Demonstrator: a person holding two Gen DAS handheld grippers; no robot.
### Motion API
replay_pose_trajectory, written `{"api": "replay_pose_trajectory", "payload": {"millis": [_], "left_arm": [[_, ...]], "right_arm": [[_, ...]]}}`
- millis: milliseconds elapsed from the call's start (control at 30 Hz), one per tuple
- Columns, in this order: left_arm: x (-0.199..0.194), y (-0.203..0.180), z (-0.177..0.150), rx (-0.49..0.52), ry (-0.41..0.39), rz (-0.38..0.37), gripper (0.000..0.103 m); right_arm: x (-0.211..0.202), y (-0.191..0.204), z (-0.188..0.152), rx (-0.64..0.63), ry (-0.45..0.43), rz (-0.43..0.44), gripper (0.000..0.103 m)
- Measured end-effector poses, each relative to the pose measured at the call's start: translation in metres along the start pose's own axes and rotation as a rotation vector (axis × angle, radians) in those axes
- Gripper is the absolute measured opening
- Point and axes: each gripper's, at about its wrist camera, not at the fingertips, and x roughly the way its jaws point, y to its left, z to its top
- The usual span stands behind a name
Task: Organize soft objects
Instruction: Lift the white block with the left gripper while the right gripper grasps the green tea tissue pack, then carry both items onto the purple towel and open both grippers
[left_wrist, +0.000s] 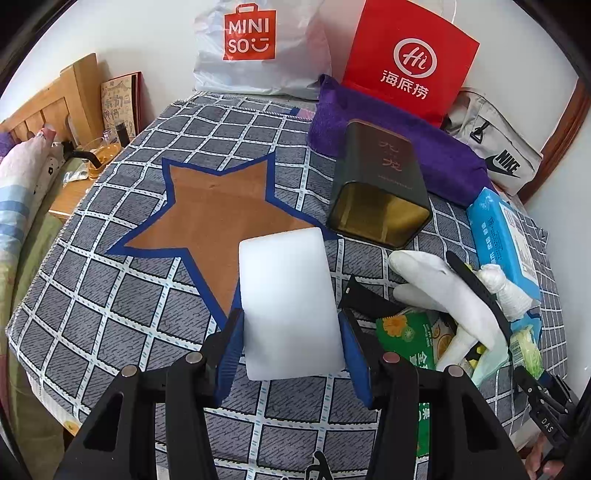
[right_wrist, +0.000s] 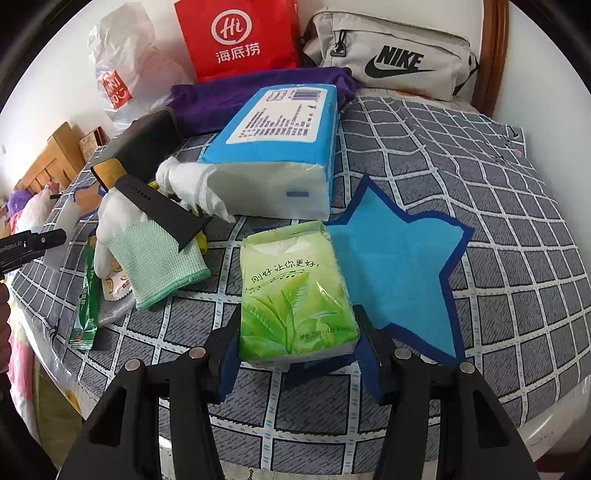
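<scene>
Sponge-like white block is sitting between the blue pads of the left gripper, whose jaws are pinching its lower sides; the block is standing tilted above the checked cloth, its far end reaching over the edge of the brown star with its dark blue border. Beyond it, a dark rectangular tin is lying on its side with the open mouth facing the camera, resting against a purple towel. To the right, a heap is gathering a white glove, a black strap, a green snack packet and a blue tissue pack. A white Miniso bag, a red paper bag and a grey Nike pouch are leaning at the back by the wall.

In the right wrist view, the right gripper is closing its jaws on the near end of a green tissue packet, both pads pressing its sides. The packet is lying just beside the blue star, its right edge touching the star's dark border. Behind it the blue tissue pack is lying lengthwise, loose white tissue spilling from its near end. The white glove with its pale green cuff is lying to the left, the black strap crossing over it.
</scene>
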Motion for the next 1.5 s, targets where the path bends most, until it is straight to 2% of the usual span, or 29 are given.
{"api": "replay_pose_trajectory", "payload": {"millis": [133, 367, 500, 600, 1000, 1500], "left_arm": [[-0.008, -0.003, 0.006, 0.001, -0.010, -0.002, 0.048], [-0.020, -0.012, 0.023, 0.012, -0.036, -0.058, 0.048], [-0.021, -0.016, 0.036, 0.007, -0.032, -0.101, 0.048], [-0.021, -0.021, 0.045, 0.015, -0.038, -0.102, 0.048], [-0.011, -0.042, 0.110, 0.054, -0.069, -0.092, 0.049], [0.054, -0.075, 0.199, 0.060, -0.007, -0.131, 0.049]], "right_arm": [[-0.011, -0.004, 0.006, -0.004, -0.019, 0.017, 0.054], [-0.042, -0.001, 0.020, -0.038, -0.081, 0.074, 0.054], [-0.059, -0.002, 0.038, -0.046, -0.136, 0.091, 0.054], [-0.060, -0.004, 0.054, -0.041, -0.145, 0.078, 0.054], [-0.039, 0.007, 0.139, -0.023, -0.178, 0.092, 0.054], [0.026, 0.011, 0.236, -0.041, -0.165, 0.096, 0.054]]}}
